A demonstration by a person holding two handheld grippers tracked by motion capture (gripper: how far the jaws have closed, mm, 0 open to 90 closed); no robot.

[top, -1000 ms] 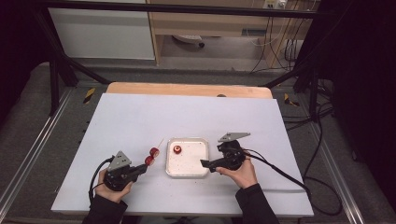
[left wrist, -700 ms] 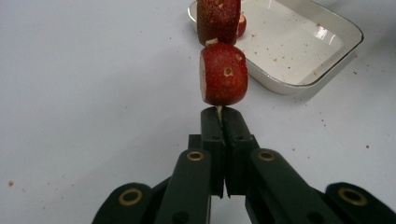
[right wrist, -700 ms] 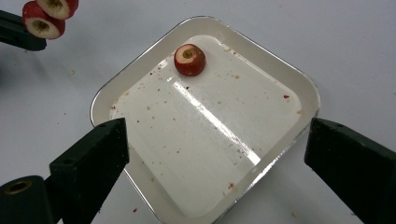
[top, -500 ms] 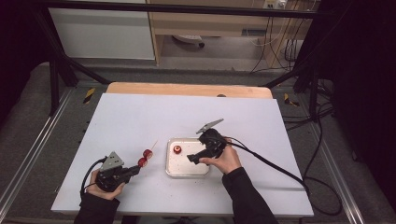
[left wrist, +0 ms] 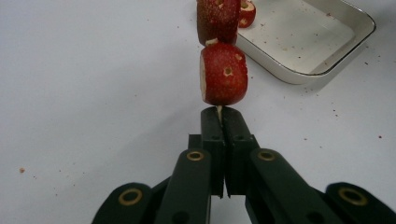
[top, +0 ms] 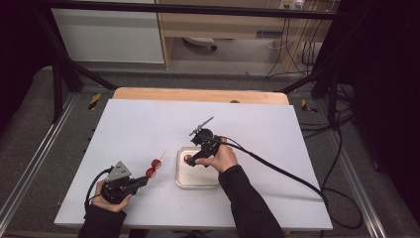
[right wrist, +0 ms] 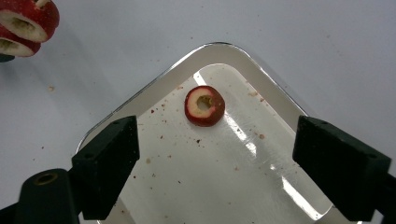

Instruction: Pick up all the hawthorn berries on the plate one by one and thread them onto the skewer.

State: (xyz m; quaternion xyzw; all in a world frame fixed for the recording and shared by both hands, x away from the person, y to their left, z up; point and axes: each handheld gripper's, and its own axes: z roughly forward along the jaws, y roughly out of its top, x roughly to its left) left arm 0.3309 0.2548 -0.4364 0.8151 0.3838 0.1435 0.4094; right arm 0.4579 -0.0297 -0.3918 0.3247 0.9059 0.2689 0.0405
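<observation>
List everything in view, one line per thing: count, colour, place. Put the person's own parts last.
Table: 1, white top, centre.
Tray: 1, white, mid-table.
Loose fruit piece: 1, red, hollow core, in the tray.
Skewer: 1, pale wood, rising from the left gripper's jaws.
Skewered fruit pieces: 2, red, on the skewer, left of the tray.
Crumbs: many, reddish, on tray and table.
Left gripper: 1, black, shut on the skewer.
Right gripper: 1, black, above the tray, jaws apart, just been closing, nothing gripped.
Hands: 2, each holding a gripper.
</observation>
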